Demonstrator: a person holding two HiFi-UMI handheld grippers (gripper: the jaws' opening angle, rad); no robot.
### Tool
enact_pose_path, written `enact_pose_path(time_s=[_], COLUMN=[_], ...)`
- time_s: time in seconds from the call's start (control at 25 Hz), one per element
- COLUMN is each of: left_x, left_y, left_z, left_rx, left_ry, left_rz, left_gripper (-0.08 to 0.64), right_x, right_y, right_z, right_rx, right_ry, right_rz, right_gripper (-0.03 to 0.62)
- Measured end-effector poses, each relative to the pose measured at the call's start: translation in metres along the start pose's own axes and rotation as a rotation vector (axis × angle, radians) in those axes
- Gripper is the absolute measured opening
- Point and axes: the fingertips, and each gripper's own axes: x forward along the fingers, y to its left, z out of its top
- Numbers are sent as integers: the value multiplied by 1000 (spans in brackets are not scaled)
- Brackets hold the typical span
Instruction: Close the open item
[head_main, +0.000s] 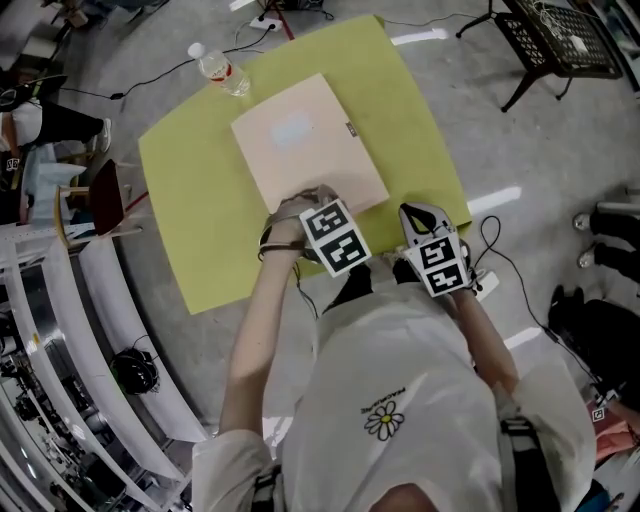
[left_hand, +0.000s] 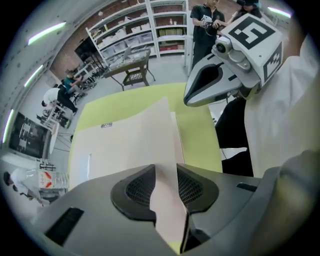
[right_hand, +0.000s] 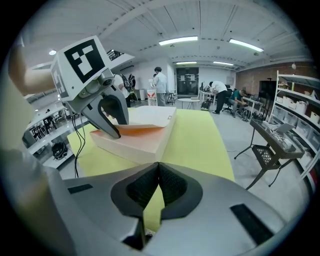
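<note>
A flat pale pink box (head_main: 300, 140) lies on the yellow-green table (head_main: 190, 200). Its lid (right_hand: 145, 117) is raised a little at the near edge, showing an orange inside (right_hand: 131, 131). My left gripper (head_main: 302, 205) points steeply down at that near edge. In the left gripper view the lid's front flap (left_hand: 167, 200) runs between the pads of that gripper (left_hand: 166, 187), which stand visibly apart. My right gripper (head_main: 415, 215) hovers over the table's near right edge, beside the box. Its jaws (right_hand: 158, 187) meet with nothing between them.
A clear plastic water bottle (head_main: 222, 70) lies on the table's far left corner. A black wire rack (head_main: 560, 40) stands on the floor at the far right. Cables cross the floor behind the table, and white curved benches (head_main: 110, 300) are at the left.
</note>
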Motion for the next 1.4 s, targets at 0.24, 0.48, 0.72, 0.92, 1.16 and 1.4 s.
enact_pose_path(time_s=[0.24, 0.48, 0.72, 0.92, 1.16, 1.4], left_x=[-2, -7, -34, -64, -72, -31], left_y=[-28, -23, 22, 87, 116, 140], left_z=[0, -1, 14, 29, 42, 60], left_rx=[12, -45, -142, -221, -265, -345], left_ry=[-33, -70, -249, -402, -448, -402], left_rz=[-251, -314, -242, 54, 281, 249], left_gripper=[244, 215, 223, 68, 15, 14], right_x=[-5, -10, -13, -15, -16, -21], right_y=[-4, -11, -13, -14, -17, -20], right_z=[4, 1, -6, -1, 10, 16], right_rx=[-1, 19, 35, 29, 26, 27], right_ry=[-5, 0, 18, 5, -16, -34], right_rz=[-17, -46, -50, -60, -71, -80], right_gripper=[12, 12, 12, 12, 12, 12])
